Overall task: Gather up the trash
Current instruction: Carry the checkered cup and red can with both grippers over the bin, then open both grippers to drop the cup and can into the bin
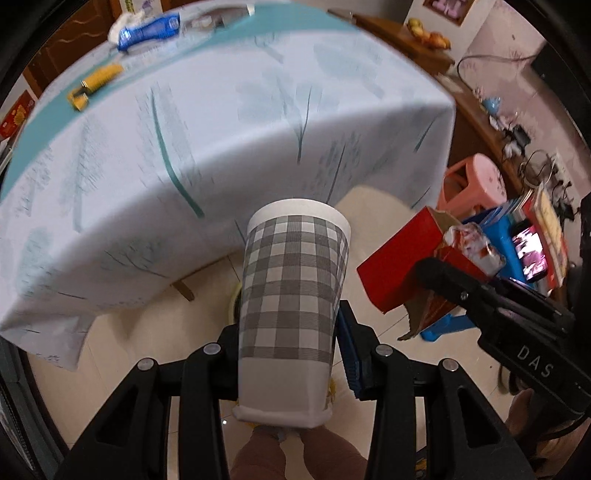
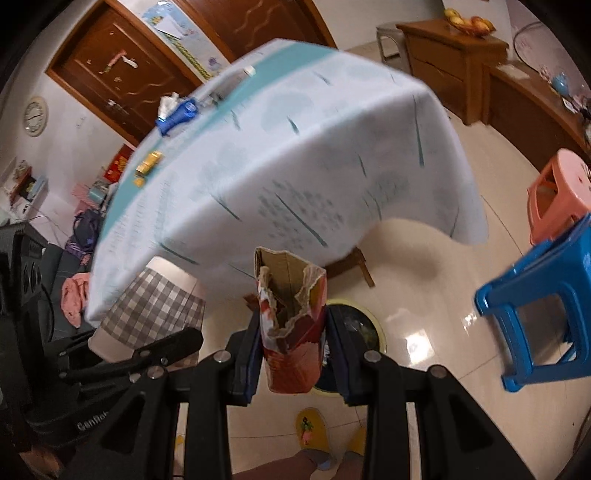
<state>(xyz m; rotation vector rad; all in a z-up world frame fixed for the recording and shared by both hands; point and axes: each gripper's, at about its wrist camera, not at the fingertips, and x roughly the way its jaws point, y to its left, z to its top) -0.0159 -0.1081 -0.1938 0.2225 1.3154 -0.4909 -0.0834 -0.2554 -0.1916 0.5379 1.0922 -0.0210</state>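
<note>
My left gripper is shut on a grey-checked paper cup, held off the table above the floor; the cup also shows in the right wrist view. My right gripper is shut on a torn red carton, open at its top; the carton also shows in the left wrist view. A yellow-rimmed trash bin with a dark liner stands on the floor just below and behind the carton. On the table lie a blue wrapper, a yellow pack and a white tissue.
The table has a pale blue patterned cloth hanging over its edge. A blue stool and a pink stool stand on the tiled floor at right. Wooden cabinets line the far wall. My feet in yellow slippers are below.
</note>
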